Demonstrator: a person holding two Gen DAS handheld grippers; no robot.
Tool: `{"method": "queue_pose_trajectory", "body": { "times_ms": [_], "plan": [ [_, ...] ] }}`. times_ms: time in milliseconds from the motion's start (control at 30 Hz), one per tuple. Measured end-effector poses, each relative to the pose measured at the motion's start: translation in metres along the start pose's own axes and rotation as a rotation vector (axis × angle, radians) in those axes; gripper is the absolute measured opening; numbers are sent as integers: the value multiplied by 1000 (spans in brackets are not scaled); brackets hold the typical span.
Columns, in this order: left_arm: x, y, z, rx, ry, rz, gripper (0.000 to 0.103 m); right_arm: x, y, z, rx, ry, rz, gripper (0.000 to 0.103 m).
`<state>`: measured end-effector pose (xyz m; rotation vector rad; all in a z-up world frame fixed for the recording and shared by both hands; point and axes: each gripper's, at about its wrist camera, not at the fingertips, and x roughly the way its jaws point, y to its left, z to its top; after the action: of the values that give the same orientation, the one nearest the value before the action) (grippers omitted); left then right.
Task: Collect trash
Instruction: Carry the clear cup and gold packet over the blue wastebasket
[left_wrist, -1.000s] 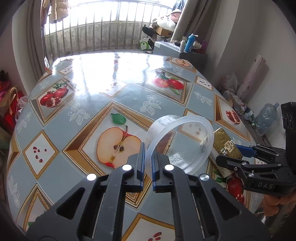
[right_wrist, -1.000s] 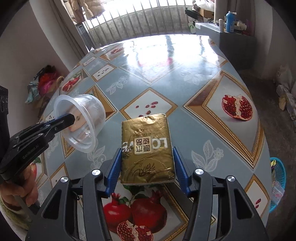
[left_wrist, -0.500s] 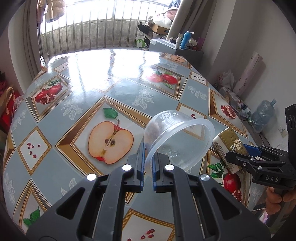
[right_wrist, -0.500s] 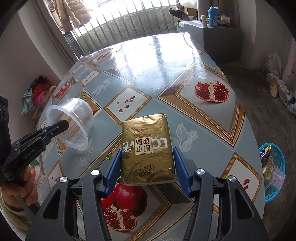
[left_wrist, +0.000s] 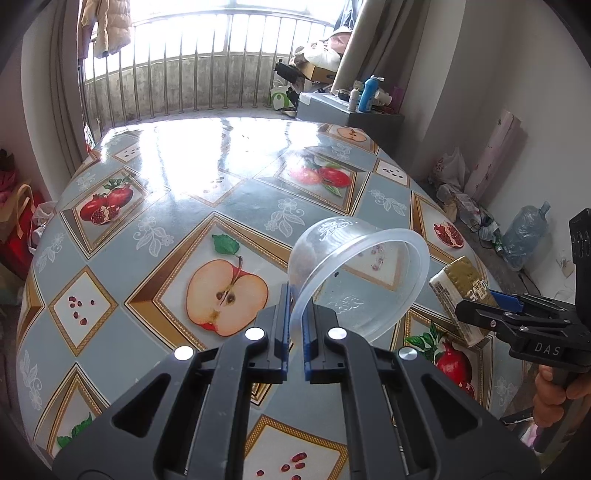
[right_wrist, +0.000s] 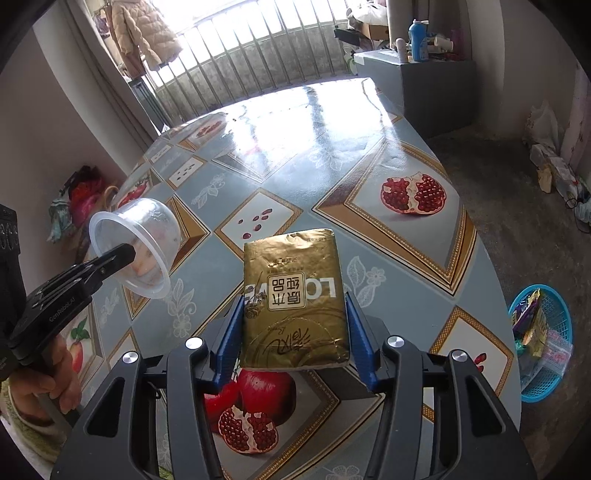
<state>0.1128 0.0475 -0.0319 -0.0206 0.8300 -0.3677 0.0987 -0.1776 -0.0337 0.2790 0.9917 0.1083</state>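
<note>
My left gripper (left_wrist: 294, 306) is shut on the rim of a clear plastic cup (left_wrist: 354, 269) and holds it tilted above the table; the cup also shows in the right wrist view (right_wrist: 138, 245) at the left. My right gripper (right_wrist: 295, 314) is shut on a gold tissue pack (right_wrist: 293, 295) held flat above the table's right edge; the pack also shows in the left wrist view (left_wrist: 460, 295). A blue trash basket (right_wrist: 543, 343) with wrappers in it stands on the floor at the right.
The table (left_wrist: 166, 177) has a glossy fruit-print cloth. A grey cabinet (right_wrist: 424, 85) with bottles stands beyond the table's far end. Bags and a water jug (left_wrist: 524, 236) lie on the floor by the right wall.
Both grippers have lifted and drawn back from the table with their loads. The cup has tipped further. The blue basket has come into the right wrist view.
</note>
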Motion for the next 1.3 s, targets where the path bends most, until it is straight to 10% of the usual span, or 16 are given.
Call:
{"method": "queue_pose_trajectory", "body": {
  "times_ms": [633,1300],
  "plan": [
    [-39,-79,34,176,-119,-51,4,-91,-56,-16,162,-209,-21,51],
    [32,-279,59,522,29,-315,4,-168,-235,-98,634,-366,-318,51]
  ]
}}
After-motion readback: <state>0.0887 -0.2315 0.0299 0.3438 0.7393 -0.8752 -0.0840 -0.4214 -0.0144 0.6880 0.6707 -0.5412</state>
